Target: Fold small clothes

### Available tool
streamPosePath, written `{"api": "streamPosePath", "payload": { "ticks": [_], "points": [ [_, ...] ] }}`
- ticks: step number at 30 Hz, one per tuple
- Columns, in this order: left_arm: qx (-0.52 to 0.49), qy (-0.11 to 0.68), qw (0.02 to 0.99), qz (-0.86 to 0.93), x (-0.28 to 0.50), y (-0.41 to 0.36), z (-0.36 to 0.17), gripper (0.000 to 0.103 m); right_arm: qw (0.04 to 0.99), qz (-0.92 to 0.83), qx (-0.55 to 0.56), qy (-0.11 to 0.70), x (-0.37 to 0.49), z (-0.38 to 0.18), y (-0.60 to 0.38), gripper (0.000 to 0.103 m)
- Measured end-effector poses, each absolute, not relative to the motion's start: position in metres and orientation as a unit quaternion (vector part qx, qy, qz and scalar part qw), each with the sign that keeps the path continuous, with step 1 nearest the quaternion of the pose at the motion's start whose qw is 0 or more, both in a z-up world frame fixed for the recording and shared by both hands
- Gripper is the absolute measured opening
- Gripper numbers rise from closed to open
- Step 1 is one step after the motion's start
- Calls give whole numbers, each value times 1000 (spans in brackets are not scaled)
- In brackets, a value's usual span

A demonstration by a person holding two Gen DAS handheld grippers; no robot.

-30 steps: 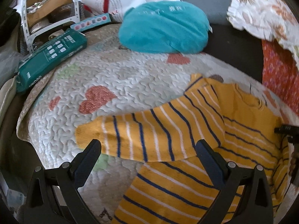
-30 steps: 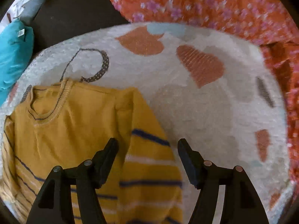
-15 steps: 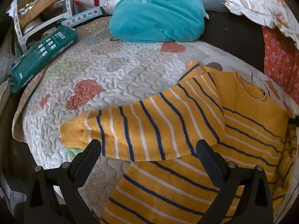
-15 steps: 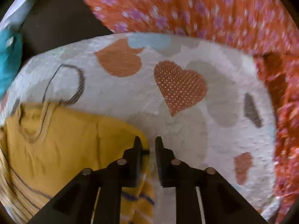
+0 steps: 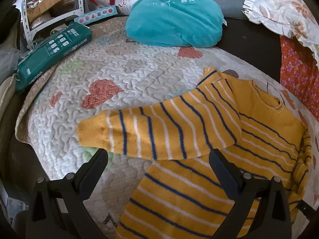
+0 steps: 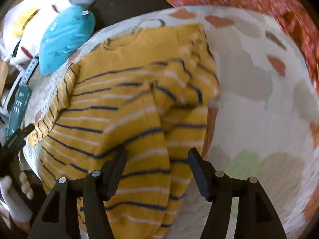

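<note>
A yellow sweater point(image 5: 269, 135) with blue and white stripes lies flat on a heart-print quilt point(image 5: 119, 75). Its left sleeve point(image 5: 159, 131) stretches out sideways, just beyond my left gripper point(image 5: 158, 159), which is open and holds nothing. In the right wrist view the sweater's point(image 6: 111, 103) other sleeve point(image 6: 185, 99) lies folded over the body, rumpled. My right gripper point(image 6: 157, 159) hovers over the sweater's lower part with its jaws opening; fabric shows between them, but the pads do not press on it. The left gripper point(image 6: 14, 139) and a gloved hand point(image 6: 12, 195) show at that view's left edge.
A teal cushion point(image 5: 175, 18) sits at the quilt's far edge. A green pack point(image 5: 51, 53) lies at the back left beside a metal rack point(image 5: 28, 20). Orange floral cloth point(image 5: 295, 75) borders the right side. Bare quilt point(image 6: 259, 119) lies right of the sweater.
My right gripper shut on the right sleeve, carried it across onto the sweater's body, then opened and drew back. The left gripper stayed open and hardly moved.
</note>
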State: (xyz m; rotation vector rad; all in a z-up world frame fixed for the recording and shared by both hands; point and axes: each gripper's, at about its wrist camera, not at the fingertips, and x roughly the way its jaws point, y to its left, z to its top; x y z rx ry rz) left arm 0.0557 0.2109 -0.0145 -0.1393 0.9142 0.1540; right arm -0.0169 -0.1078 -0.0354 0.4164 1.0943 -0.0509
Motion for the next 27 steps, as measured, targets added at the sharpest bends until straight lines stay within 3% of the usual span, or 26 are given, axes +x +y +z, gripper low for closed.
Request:
{"api": "streamPosePath", "payload": {
  "ticks": [1, 2, 4, 10, 15, 18, 21, 24, 25, 27],
  "points": [
    [-65, 439, 893, 77, 53, 212, -14, 101, 830, -14, 215, 515, -22, -39, -107, 58],
    [-65, 439, 893, 80, 51, 215, -15, 101, 824, 3, 237, 514, -25, -41, -104, 33],
    [-69, 440, 891, 84, 50, 220, -15, 101, 815, 19, 249, 523, -31, -42, -98, 6],
    [-86, 444, 887, 95, 46, 235, -17, 101, 825, -63, 211, 520, -52, 4, -139, 5],
    [-93, 451, 884, 86, 47, 235, -19, 101, 809, -260, 103, 518, -71, 47, -237, 5],
    [-85, 448, 886, 80, 46, 228, -17, 101, 760, -383, 10, 525, -75, 47, -295, 5],
    [-75, 447, 888, 75, 46, 221, -18, 101, 739, -407, 49, 535, -79, 32, -335, 7],
    [-70, 450, 887, 74, 47, 219, -19, 101, 735, -421, 111, 519, -93, 24, -351, 30],
    [-71, 451, 887, 74, 48, 219, -19, 101, 736, -427, 127, 509, -99, 23, -351, 43],
    [-75, 453, 885, 76, 50, 220, -20, 101, 742, -415, 161, 501, -109, 21, -346, 48]
  ]
}}
